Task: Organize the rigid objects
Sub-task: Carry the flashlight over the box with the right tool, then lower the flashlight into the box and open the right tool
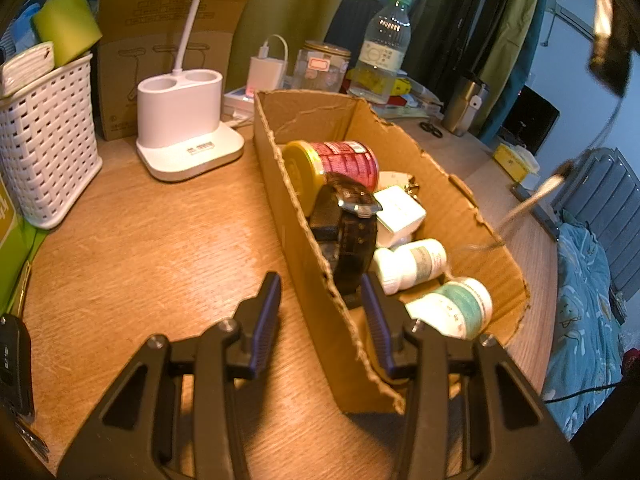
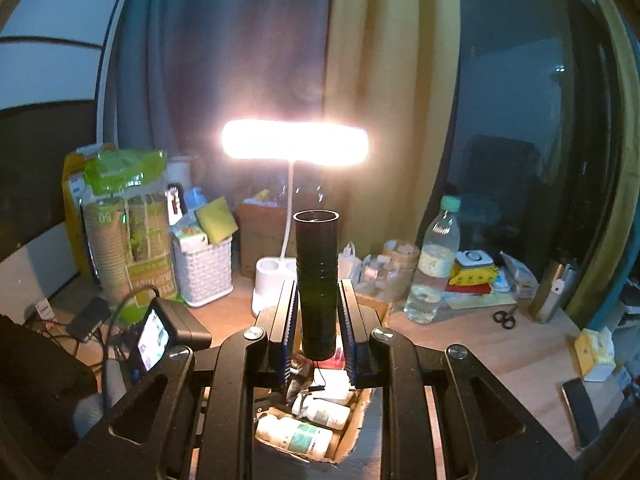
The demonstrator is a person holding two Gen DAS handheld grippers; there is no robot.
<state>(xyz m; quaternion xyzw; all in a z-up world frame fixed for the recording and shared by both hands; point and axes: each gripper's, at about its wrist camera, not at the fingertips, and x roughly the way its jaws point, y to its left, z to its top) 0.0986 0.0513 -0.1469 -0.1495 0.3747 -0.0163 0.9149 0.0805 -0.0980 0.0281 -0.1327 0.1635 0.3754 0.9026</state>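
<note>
A cluttered wooden desk (image 1: 132, 248) under a lit desk lamp (image 2: 295, 143) fills both views, with curtains and a dark window behind. The thing in hand is a dark cylindrical tube (image 2: 317, 280), perhaps a flashlight, held upright between the pads of the right gripper (image 2: 318, 320), which is clamped on its lower half and carries it in the air above the cardboard box (image 1: 472, 216). Below it, inside the box, lie a red can (image 1: 344, 160) on its side, a wristwatch (image 1: 354, 216), a white adapter (image 1: 400, 210) and two white pill bottles (image 1: 412, 264), packed close together. The left gripper (image 1: 320, 312) straddles the near wall of the box, one finger outside and one inside; its jaws stand narrowly apart and appear to pinch that cardboard edge, steadying the box. Around the box stand a white pen holder (image 1: 184, 120), a woven white basket (image 1: 48, 148) and a water bottle (image 1: 384, 48). By my reading the tube is either arriving at or leaving the box; the next move calls for keeping it vertical while it travels, then setting it down clear of the bottles.
</note>
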